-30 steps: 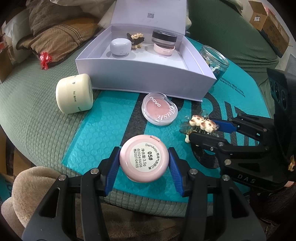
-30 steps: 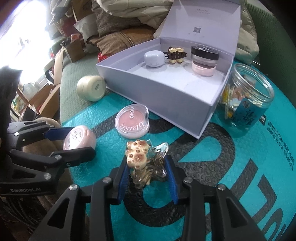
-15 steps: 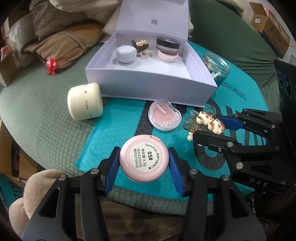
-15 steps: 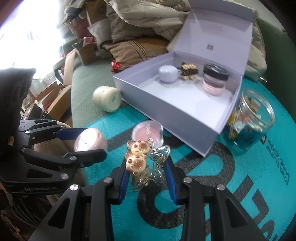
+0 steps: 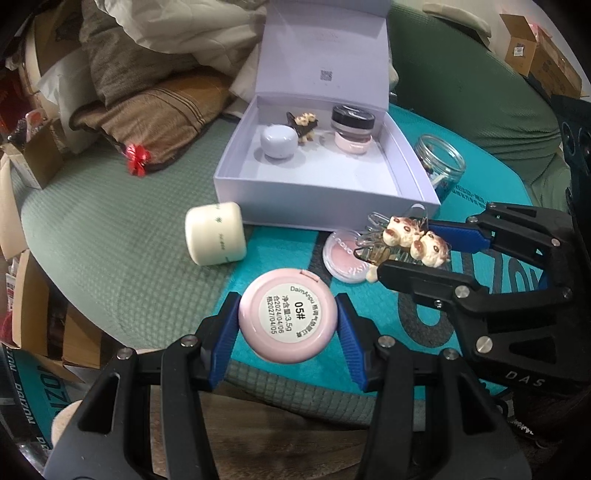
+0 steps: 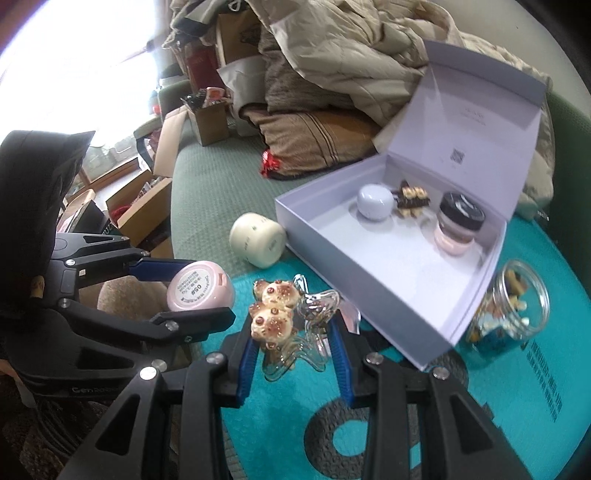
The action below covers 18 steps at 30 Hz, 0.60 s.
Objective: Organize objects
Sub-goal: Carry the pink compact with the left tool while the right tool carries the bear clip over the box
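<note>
1. My left gripper – jaws clamped on the round pink plastic compact, label up, held above the teal bubble mailer.
2. My right gripper – jaws pinching the clear hair claw with two cream bear charms, raised near the open lilac cardboard box.

Left wrist view:
- Green textured cover fills 9 o'clock through centre.
- Teal bubble mailer lies on the cover, centre to 3 o'clock, with black lettering.
- Brown striped pillow at 10 o'clock; small red bow touching its lower edge.
- Pale quilt heaped at 11 o'clock, above the pillow.
- Cardboard cartons at 2 o'clock.

Right wrist view:
- Open cardboard carton at 11 o'clock, contents unclear.
- Overexposed window at 10 o'clock.
</note>
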Tool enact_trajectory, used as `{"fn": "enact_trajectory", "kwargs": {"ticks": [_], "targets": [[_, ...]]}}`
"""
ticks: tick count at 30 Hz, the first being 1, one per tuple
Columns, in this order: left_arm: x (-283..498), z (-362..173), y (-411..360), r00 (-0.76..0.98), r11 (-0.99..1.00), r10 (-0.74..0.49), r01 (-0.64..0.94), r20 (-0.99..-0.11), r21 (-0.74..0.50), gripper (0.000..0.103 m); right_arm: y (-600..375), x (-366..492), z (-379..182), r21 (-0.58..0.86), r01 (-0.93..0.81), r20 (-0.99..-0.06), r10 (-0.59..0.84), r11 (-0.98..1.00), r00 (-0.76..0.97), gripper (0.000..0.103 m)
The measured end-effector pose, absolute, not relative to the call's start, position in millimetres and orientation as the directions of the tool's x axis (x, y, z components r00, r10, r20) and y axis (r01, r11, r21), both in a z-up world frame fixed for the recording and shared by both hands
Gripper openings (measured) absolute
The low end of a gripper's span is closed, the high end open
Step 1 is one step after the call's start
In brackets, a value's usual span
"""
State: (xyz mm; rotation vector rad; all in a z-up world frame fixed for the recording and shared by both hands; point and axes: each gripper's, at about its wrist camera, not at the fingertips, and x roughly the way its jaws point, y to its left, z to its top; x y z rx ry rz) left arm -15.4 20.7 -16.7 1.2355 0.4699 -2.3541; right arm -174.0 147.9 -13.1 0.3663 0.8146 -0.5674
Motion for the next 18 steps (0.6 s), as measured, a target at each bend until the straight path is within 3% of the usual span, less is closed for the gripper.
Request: {"fn": "enact_trajectory", "kwargs": {"ticks": [18], "targets": [[-7.8, 5.1, -22.4, -0.496, -0.812, -0.271, 0.578, -0.825, -0.081, 0.049, 129.8, -137.5, 7.3, 0.070, 0.551, -0.745, -0.324, 0.831, 0.584, 0.036]]}}
